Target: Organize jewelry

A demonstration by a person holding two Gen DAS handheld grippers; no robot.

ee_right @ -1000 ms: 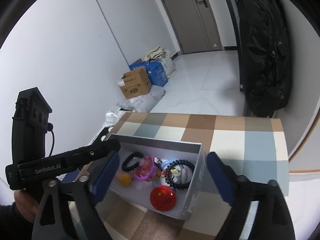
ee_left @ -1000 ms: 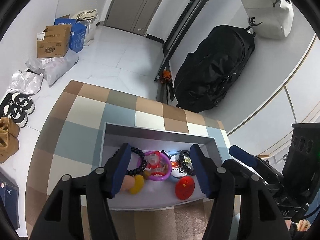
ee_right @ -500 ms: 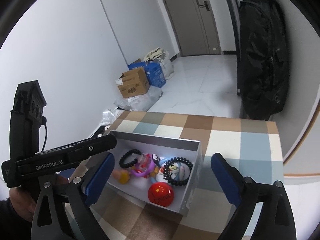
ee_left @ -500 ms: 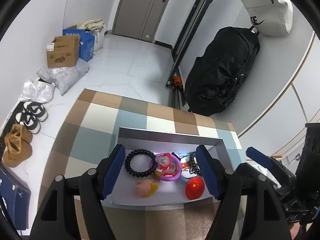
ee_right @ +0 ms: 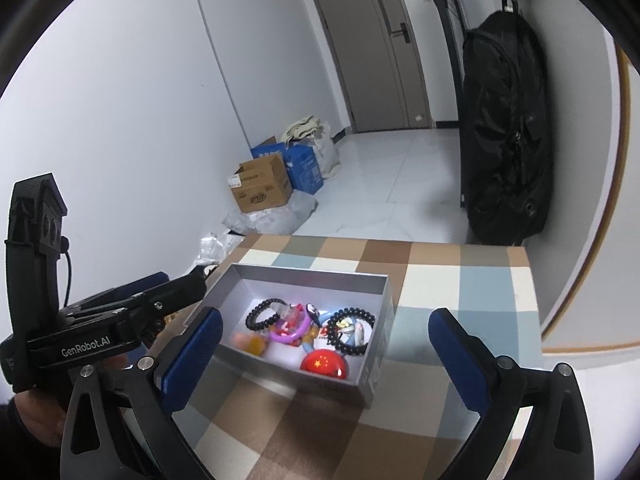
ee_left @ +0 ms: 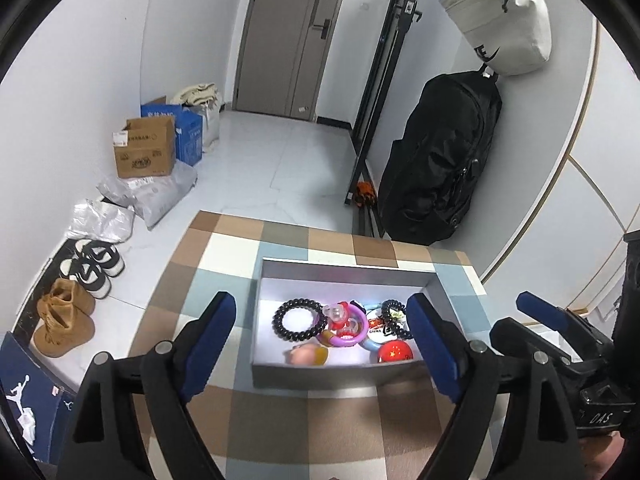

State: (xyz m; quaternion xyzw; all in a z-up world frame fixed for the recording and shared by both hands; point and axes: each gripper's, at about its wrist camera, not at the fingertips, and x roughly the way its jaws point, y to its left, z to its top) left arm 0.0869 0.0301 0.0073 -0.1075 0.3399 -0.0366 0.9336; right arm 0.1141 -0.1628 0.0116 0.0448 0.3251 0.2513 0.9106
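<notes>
- Both tongs have drawn back from the grey box point(ee_left: 336, 374) and have just been spreading wider.
- Left wrist view: left tongs point(ee_left: 320, 344) stand wide and empty; black coil bracelet point(ee_left: 298, 319), purple ring point(ee_left: 352, 334) and red badge point(ee_left: 395, 351) lie inside the box on the checkered table point(ee_left: 224, 256).
- Right wrist view: right tongs point(ee_right: 326, 354) gape wide, holding nothing, short of the box.

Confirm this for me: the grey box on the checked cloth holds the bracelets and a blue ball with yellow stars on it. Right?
Not quite. The ball in the grey box is red with yellow stars, not blue, as the right wrist view shows. The bracelets do lie in that box on the checked cloth.
</notes>
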